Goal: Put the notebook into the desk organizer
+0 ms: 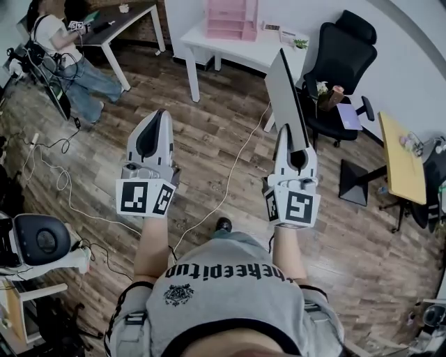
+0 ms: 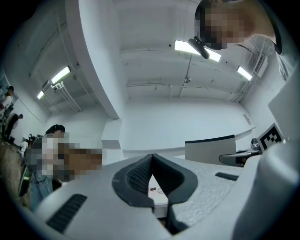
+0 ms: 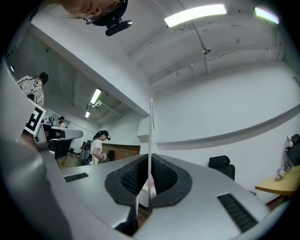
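My right gripper (image 1: 291, 134) is shut on the lower edge of a thin grey notebook (image 1: 286, 94), which stands up and leans away from me. From the right gripper view the notebook (image 3: 151, 131) shows edge-on as a thin line between the pressed pads of the gripper (image 3: 149, 161). The left gripper (image 1: 159, 114) hangs beside it over the floor, shut with nothing in it; its jaws (image 2: 151, 157) meet at the tips. The pink desk organizer (image 1: 232, 19) stands on a white table (image 1: 263, 50) well ahead of both grippers.
A black office chair (image 1: 343, 61) stands right of the white table, a yellow table (image 1: 401, 159) further right. A person (image 1: 70, 63) sits at a dark desk at the far left. Cables (image 1: 230, 174) run across the wooden floor. Another chair (image 1: 38, 240) is near left.
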Tool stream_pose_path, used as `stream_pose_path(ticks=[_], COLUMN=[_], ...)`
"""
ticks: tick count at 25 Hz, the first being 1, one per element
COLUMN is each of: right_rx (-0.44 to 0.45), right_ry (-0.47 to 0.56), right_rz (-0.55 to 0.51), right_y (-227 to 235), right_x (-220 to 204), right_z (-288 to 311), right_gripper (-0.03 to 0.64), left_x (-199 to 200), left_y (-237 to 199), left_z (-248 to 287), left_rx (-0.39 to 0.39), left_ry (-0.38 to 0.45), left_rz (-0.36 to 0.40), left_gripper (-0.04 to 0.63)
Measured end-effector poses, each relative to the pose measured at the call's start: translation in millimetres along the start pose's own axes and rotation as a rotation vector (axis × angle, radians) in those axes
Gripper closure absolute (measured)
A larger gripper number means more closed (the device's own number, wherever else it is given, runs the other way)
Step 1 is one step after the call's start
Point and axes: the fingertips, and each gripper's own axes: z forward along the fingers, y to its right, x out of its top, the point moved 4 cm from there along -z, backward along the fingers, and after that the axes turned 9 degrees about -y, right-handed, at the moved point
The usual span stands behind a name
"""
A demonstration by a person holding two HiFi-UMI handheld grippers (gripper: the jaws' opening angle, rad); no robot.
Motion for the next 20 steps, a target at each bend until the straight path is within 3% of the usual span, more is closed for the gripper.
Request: stream_pose_path(ticks=[20], right_rx=[0.028], right_ry=[-0.030], right_rz=[0.011], right_y=[21], right_x=[-34], right_z=[104], right_gripper=[0.607], left_x=[-38], left_y=[-34], left_z=[101], left_rx=[-0.001], left_ry=[0.000], left_rz=[-0.037], left_gripper=[0.592])
